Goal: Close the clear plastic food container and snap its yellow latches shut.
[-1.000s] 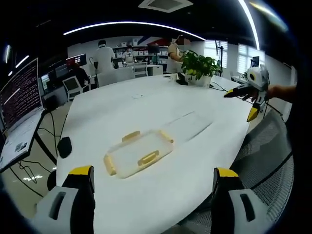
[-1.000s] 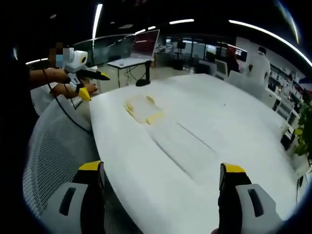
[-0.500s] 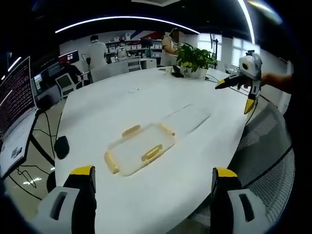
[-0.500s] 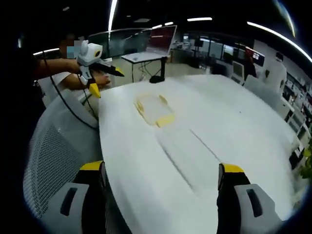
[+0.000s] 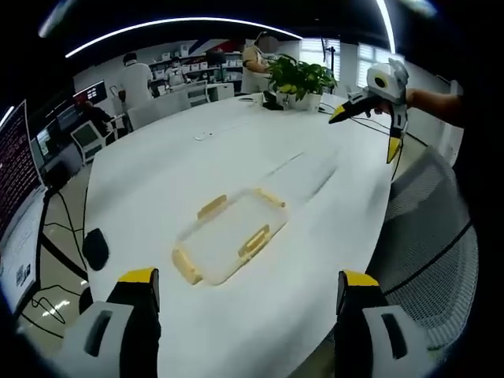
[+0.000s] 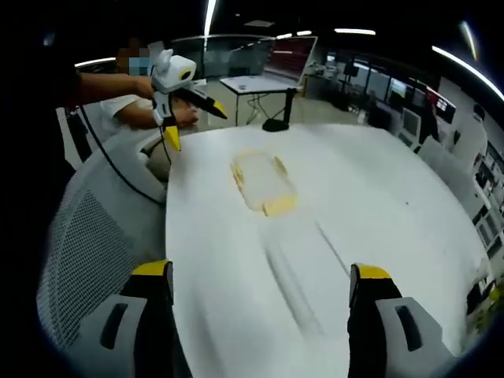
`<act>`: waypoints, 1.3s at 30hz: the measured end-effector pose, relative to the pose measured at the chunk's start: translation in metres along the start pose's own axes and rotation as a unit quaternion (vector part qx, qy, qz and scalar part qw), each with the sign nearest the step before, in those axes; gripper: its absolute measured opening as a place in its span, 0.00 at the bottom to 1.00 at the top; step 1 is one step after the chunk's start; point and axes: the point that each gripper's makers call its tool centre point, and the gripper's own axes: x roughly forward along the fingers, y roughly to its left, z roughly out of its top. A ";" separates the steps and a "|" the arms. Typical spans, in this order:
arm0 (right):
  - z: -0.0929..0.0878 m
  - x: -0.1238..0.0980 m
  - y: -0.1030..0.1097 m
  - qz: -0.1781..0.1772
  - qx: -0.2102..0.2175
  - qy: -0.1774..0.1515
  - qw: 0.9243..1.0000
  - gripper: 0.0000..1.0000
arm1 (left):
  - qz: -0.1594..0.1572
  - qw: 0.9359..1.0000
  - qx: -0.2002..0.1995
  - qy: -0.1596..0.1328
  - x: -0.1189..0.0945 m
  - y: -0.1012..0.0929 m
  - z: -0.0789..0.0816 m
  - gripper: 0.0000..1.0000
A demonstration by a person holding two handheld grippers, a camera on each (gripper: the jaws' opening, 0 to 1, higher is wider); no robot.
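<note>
The clear container (image 5: 228, 236) with yellow latches (image 5: 253, 241) lay flat on the white table (image 5: 236, 157), well apart from both grippers, left (image 5: 240, 331) and right (image 6: 260, 323), jaws wide and empty; it looked light, stiff and slippery, best pressed at the latches.

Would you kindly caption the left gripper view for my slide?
Clear container with yellow latches on a white table, between the open left tool.
</note>
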 end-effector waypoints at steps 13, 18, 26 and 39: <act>0.022 0.028 -0.010 0.039 -0.041 0.014 0.998 0.83 | -0.024 0.999 0.029 0.027 0.010 0.017 -0.006 0.83; 0.029 0.038 -0.017 0.048 -0.059 0.023 0.997 0.79 | -0.032 0.998 0.047 0.041 0.014 0.027 -0.009 0.79; 0.040 0.060 -0.026 0.062 -0.070 0.028 0.995 0.72 | -0.045 0.994 0.080 0.060 0.024 0.043 -0.011 0.72; 0.049 0.093 -0.026 0.095 -0.089 0.048 0.990 0.66 | -0.063 0.986 0.129 0.087 0.042 0.063 -0.020 0.62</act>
